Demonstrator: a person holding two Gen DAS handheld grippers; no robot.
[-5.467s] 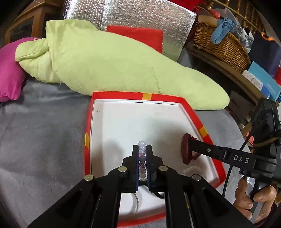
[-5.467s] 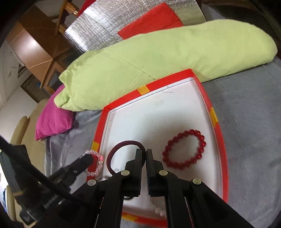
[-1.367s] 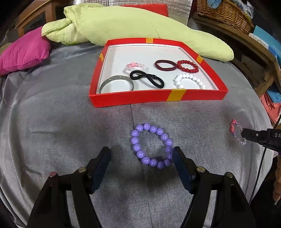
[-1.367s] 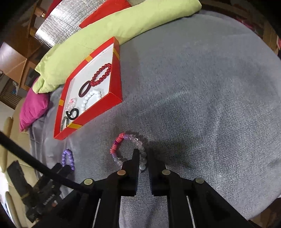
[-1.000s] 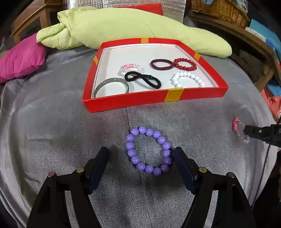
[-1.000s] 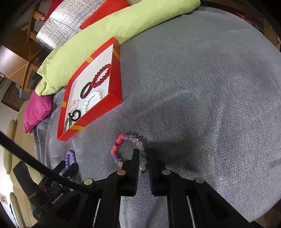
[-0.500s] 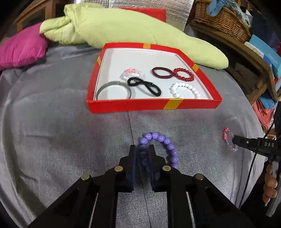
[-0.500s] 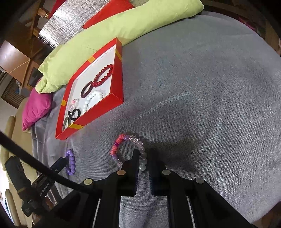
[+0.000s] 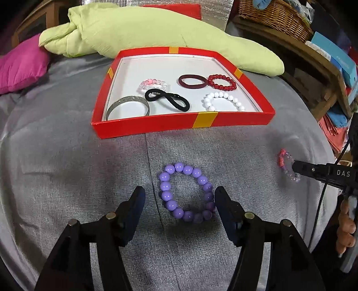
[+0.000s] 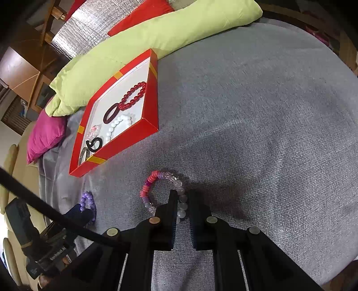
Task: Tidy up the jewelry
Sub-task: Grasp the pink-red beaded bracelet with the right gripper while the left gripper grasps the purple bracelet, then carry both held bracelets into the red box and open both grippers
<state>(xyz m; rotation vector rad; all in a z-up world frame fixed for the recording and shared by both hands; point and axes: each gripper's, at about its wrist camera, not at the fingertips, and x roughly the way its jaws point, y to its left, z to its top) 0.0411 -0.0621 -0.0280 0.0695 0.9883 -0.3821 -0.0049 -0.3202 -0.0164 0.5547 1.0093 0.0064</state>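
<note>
A purple bead bracelet lies flat on the grey cloth between the fingers of my open left gripper; the right finger touches its beads. It also shows in the right wrist view. My right gripper is shut on a pink and clear bead bracelet, which rests on the cloth; it shows in the left wrist view too. A red tray beyond holds a silver bangle, a black hair tie, a pink bracelet, a maroon hair tie, a red bracelet and a white bracelet.
A green pillow lies behind the tray, a magenta cushion at the far left. A wicker basket and wooden shelf stand at the back right. The cloth's edge drops off on the right.
My left gripper, shut on the purple bracelet half a second ago, has opened and the bracelet lies free on the cloth. The right gripper stays shut on its bracelet.
</note>
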